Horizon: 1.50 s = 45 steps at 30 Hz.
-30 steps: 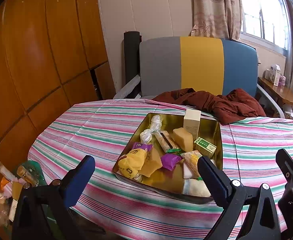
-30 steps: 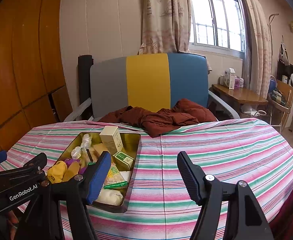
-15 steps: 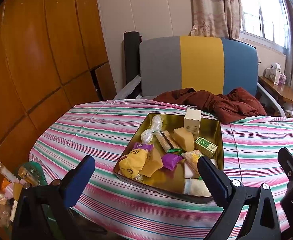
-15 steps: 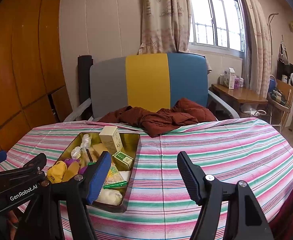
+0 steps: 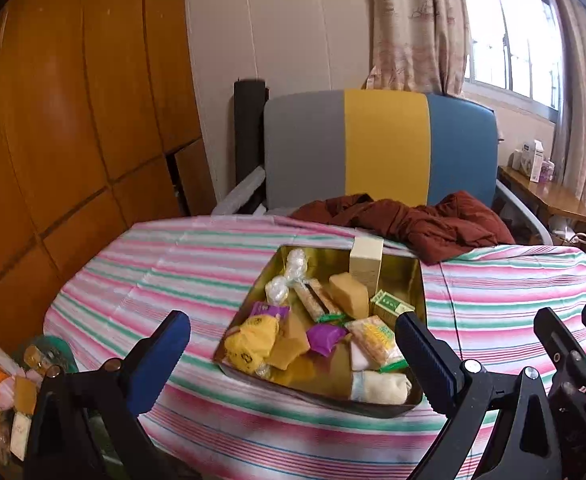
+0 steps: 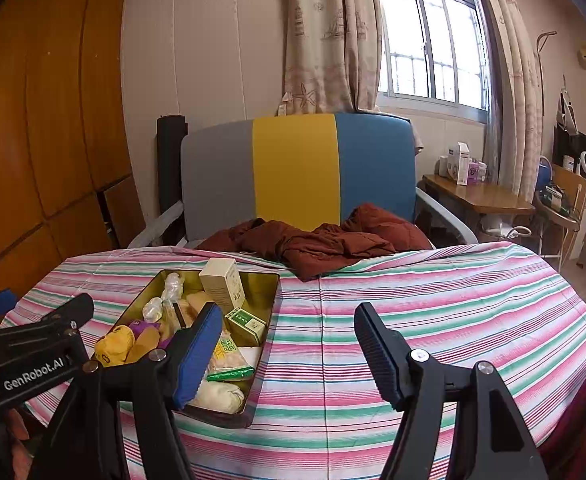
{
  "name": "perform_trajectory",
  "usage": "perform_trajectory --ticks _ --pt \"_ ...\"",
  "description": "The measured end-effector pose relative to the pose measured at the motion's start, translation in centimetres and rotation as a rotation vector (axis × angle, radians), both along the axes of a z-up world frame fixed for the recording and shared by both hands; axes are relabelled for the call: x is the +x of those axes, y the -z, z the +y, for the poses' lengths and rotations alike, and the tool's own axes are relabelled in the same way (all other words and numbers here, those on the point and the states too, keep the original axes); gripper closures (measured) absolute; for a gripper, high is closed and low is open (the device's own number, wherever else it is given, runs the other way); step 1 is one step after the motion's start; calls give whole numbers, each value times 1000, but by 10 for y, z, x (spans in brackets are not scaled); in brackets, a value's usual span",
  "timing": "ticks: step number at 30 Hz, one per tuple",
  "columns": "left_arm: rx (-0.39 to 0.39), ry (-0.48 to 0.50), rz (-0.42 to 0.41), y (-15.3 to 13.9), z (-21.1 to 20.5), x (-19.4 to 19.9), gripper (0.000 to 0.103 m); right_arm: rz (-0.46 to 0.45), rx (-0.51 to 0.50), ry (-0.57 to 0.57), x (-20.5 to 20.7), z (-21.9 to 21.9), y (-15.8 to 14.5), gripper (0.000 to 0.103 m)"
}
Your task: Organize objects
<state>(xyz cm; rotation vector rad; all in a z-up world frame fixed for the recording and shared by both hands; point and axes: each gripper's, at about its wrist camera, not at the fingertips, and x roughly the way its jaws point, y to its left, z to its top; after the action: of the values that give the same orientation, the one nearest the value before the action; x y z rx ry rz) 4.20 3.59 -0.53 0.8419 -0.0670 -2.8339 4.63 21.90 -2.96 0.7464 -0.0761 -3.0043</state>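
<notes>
A gold metal tin [image 5: 411, 268] [image 6: 271, 308] sits on the striped tablecloth [image 5: 165, 268] [image 6: 433, 304], filled with several small items: a cream box [image 5: 366, 261] [image 6: 221, 285], a green box [image 5: 389, 303] [image 6: 247, 322], a yellow pouch [image 5: 253, 342] [image 6: 115, 345], a purple packet [image 5: 325, 338], wrapped snacks and a white roll [image 5: 381, 387] [image 6: 217, 396]. My left gripper [image 5: 293, 356] hovers open at the tin's near side, nothing between its fingers. My right gripper [image 6: 287, 354] hangs open over bare cloth to the right of the tin, also with nothing in it.
A dark red garment [image 5: 425, 226] [image 6: 321, 240] drapes over the table's far edge before a grey, yellow and blue chair [image 6: 295, 172]. Wooden panels [image 5: 73, 120] line the left. A side table [image 6: 477, 196] with boxes stands right. Clutter [image 5: 9, 384] lies below the table's left edge.
</notes>
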Motion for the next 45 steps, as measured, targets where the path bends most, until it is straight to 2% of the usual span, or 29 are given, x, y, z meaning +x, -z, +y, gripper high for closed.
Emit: perform_trajectory --ticks 3,7,13,18,22,30,36,40,42,45 --pt "-30 -6 17 -5 1 2 0 6 2 2 2 0 2 33" --pt "-6 -29 29 -10 -7 2 0 7 1 2 3 2 2 33" --pt "40 -30 30 -10 -16 1 0 16 12 3 5 2 1 33" --pt "113 -26 13 -10 -23 2 0 14 5 6 5 5 0 33" --pt "71 -60 -5 -5 -23 -4 0 20 3 8 7 7 -1 33" --pt "85 -33 -35 0 -24 -7 0 14 5 2 6 6 1 33" --pt "29 -19 -47 2 -20 -10 0 12 -1 0 6 6 2 33" --pt "-74 26 6 -1 -3 -2 0 13 4 -6 7 4 1 33" --pt "-54 67 13 -4 -1 1 0 16 10 -9 7 3 1 33" --pt "19 101 -4 -9 -6 0 0 14 13 -11 8 2 2 33"
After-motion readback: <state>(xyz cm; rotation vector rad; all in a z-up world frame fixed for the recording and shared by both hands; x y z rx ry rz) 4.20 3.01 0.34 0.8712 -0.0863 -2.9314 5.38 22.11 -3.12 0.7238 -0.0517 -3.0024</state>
